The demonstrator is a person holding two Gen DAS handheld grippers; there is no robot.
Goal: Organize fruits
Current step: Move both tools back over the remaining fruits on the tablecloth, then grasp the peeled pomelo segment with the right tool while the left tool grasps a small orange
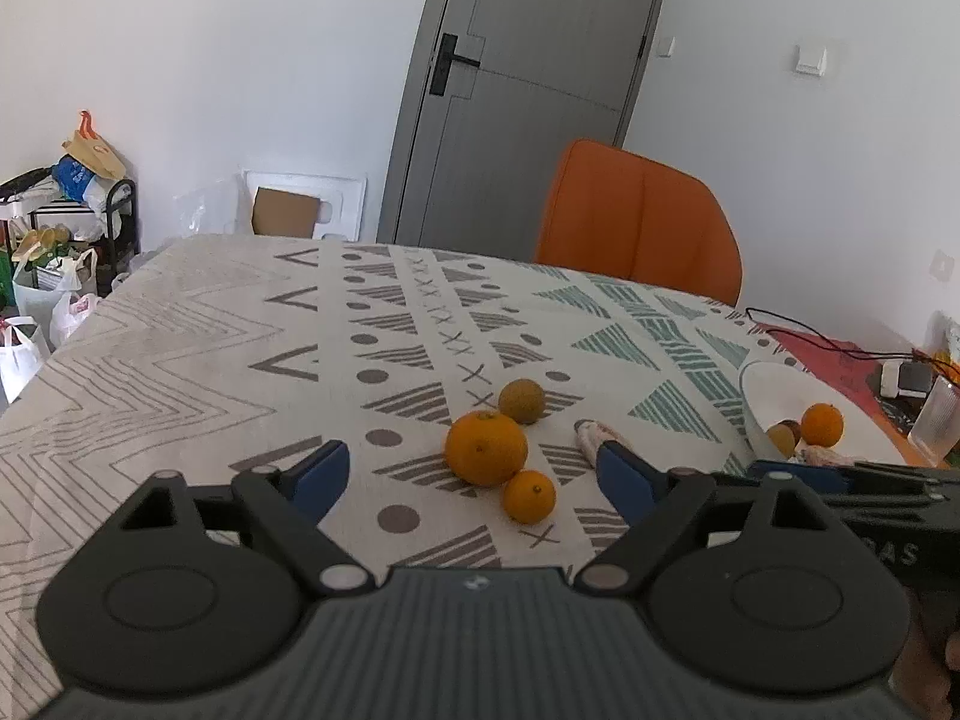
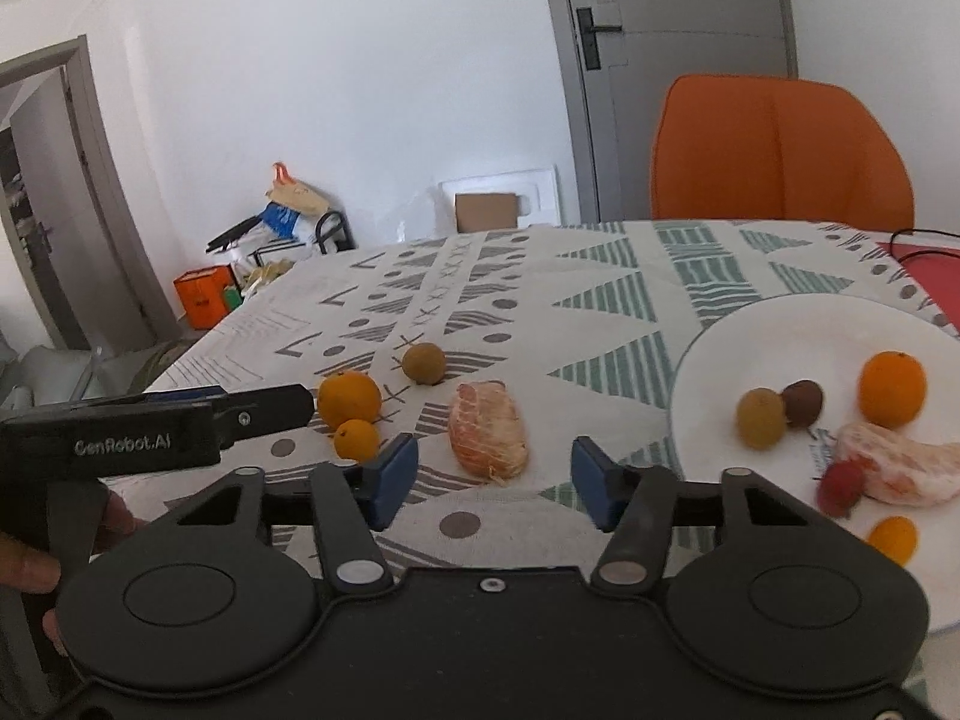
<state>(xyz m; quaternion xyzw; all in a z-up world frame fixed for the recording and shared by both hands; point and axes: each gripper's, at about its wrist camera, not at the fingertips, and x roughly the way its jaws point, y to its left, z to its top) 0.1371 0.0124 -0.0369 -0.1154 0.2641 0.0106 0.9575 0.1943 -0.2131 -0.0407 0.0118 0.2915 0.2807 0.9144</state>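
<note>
In the left wrist view the left gripper [image 1: 474,477] hangs with its jaws spread wide and nothing between the pads, aimed at the large orange [image 1: 486,447], which touches the small orange [image 1: 528,496] in front of it and the brownish round fruit [image 1: 522,400] behind; to take it cleanly I would close across its widest part without nudging either neighbour. In the right wrist view the right gripper [image 2: 493,477] is released, its pads either side of but clear of the peeled citrus [image 2: 489,435] on the patterned tablecloth [image 2: 600,312]; it should settle lower, squeeze gently because the flesh looks soft, then carry it to the white plate [image 2: 708,360] where other fruit already lies.
</note>
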